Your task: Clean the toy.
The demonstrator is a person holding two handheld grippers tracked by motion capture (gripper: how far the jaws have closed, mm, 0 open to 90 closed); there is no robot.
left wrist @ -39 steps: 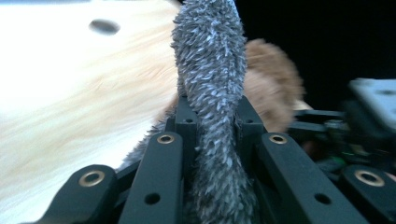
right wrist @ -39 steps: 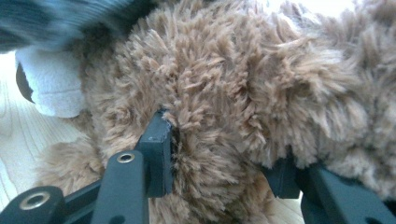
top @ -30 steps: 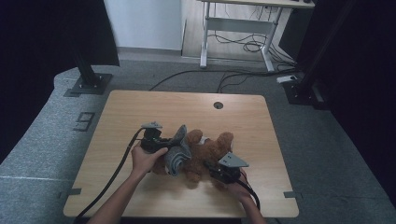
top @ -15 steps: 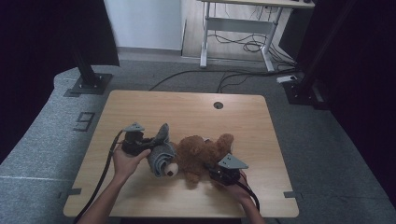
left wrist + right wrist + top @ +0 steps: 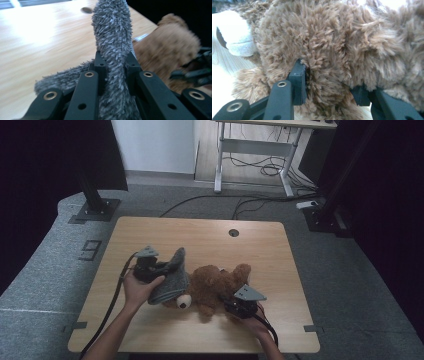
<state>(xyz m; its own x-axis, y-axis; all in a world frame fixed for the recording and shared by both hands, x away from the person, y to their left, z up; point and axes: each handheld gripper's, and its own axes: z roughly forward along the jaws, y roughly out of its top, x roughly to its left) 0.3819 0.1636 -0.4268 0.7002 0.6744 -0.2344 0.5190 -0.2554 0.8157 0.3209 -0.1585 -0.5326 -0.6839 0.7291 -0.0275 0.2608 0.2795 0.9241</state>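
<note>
From above, my left gripper [image 5: 159, 270] clamps the grey fleece garment [image 5: 172, 279]; my right gripper view shows my right gripper [image 5: 328, 87] pinching the brown teddy bear [image 5: 332, 50].

A single marking [image 5: 90, 251] shaped like the digit 9 stands on the grey floor mat [image 5: 60, 270], left of the counter [image 5: 260, 245].

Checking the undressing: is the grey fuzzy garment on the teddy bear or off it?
Partly off. The grey garment, clamped in the left gripper, covers just the head end of the teddy bear; its body lies bare.
</note>
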